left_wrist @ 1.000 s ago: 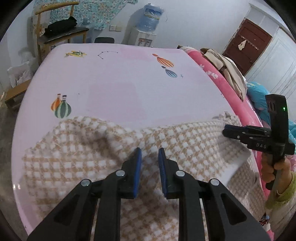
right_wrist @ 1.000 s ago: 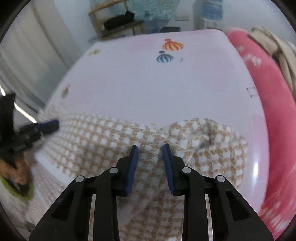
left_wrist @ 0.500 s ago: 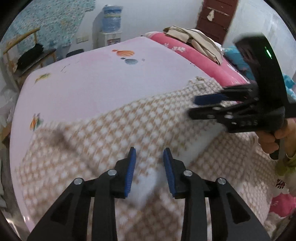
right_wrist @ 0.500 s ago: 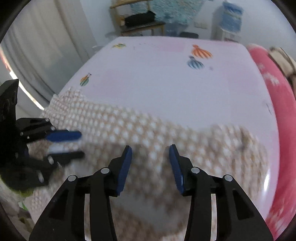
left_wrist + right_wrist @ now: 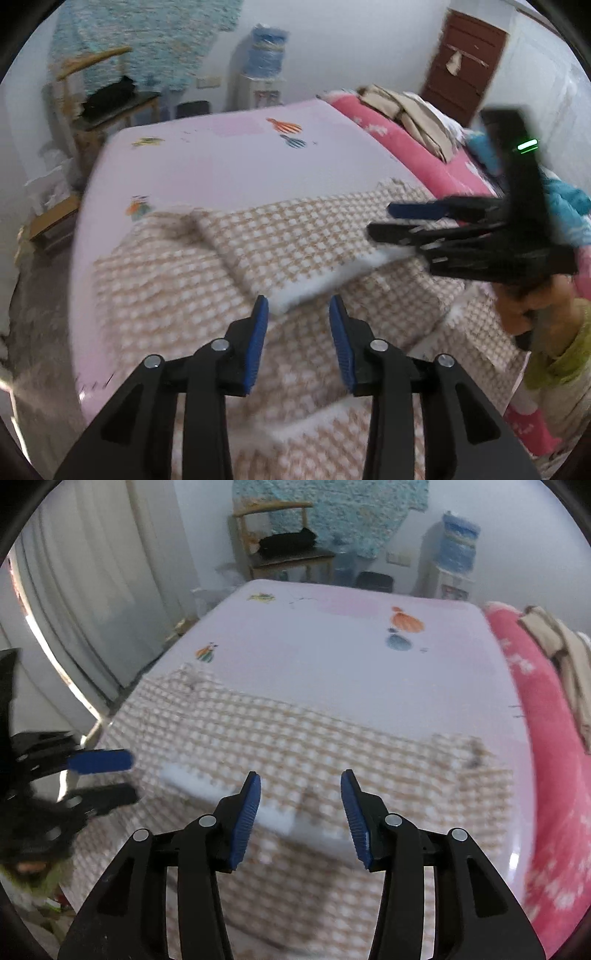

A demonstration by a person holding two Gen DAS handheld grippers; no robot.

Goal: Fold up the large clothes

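Note:
A large beige-and-white checked garment [image 5: 177, 295] lies spread on the pink bed sheet [image 5: 229, 170]. Its far part is folded back over itself, and the white underside edge [image 5: 317, 284] shows. My left gripper [image 5: 297, 301] hovers over that white edge with its jaws opening; nothing is pinched between the pads. My right gripper [image 5: 300, 775] hangs over the same fold [image 5: 280, 819], jaws also opening and empty. Each gripper appears in the other's view: the right gripper [image 5: 399, 221] at the right, the left gripper [image 5: 127, 779] at the left, both held by a hand in a green sleeve.
A pink quilt [image 5: 406, 155] with beige clothes [image 5: 410, 118] on it runs along the bed's right side. Beyond the bed stand a wooden chair with a black bag [image 5: 288, 541], a water dispenser [image 5: 456, 550] and a brown door [image 5: 465, 62]. Curtains [image 5: 92, 590] hang at the left.
Both grippers' jaws have spread wider and drawn back and slightly up from the cloth. The folded layer now lies on the garment, free of both pairs of pads.

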